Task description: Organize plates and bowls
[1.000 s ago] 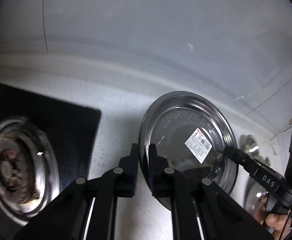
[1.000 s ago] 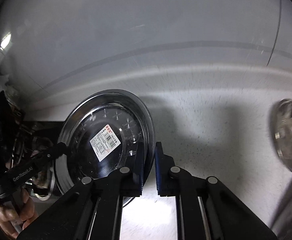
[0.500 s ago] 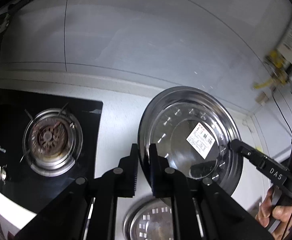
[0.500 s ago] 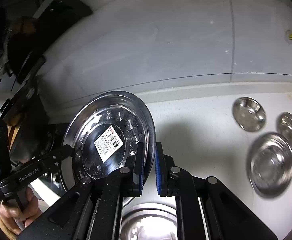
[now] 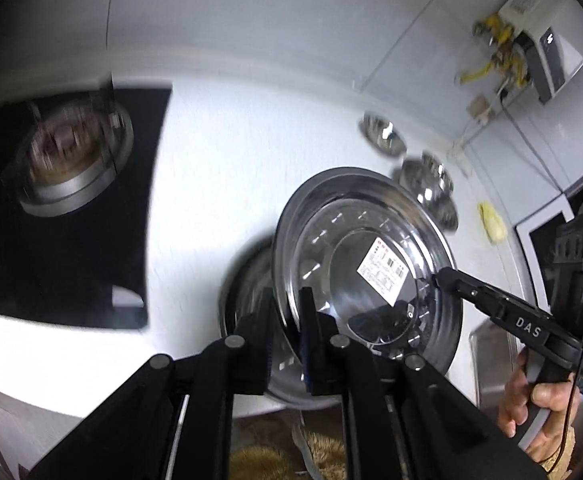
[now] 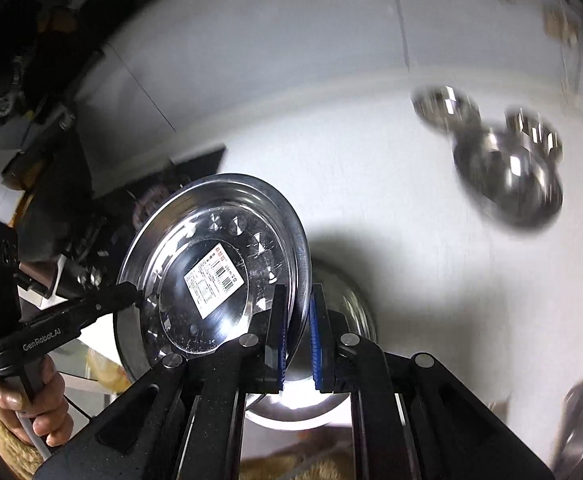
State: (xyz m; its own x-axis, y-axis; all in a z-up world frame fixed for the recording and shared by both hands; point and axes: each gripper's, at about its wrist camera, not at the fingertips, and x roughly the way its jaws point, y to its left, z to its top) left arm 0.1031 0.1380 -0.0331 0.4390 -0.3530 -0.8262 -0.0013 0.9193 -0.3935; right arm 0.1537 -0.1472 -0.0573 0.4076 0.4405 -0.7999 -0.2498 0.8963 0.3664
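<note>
A steel plate (image 5: 371, 248) with a white barcode label is held tilted in the air. My left gripper (image 5: 285, 340) is shut on its left rim. My right gripper (image 6: 296, 332) is shut on its right rim; the plate also shows in the right wrist view (image 6: 211, 264). A second steel plate (image 5: 247, 280) lies flat on the white counter just below it, also seen in the right wrist view (image 6: 343, 304). Each gripper's fingers (image 5: 491, 300) appear in the other's view.
Three steel bowls (image 6: 507, 176) sit on the counter at the back right, also in the left wrist view (image 5: 427, 184). A black gas hob with a burner (image 5: 71, 168) is on the left. The counter's front edge is close below the grippers.
Both grippers have tilted down and pulled back with the held plate. The lower plate now lies directly under it, and the bowls have come into the left wrist view.
</note>
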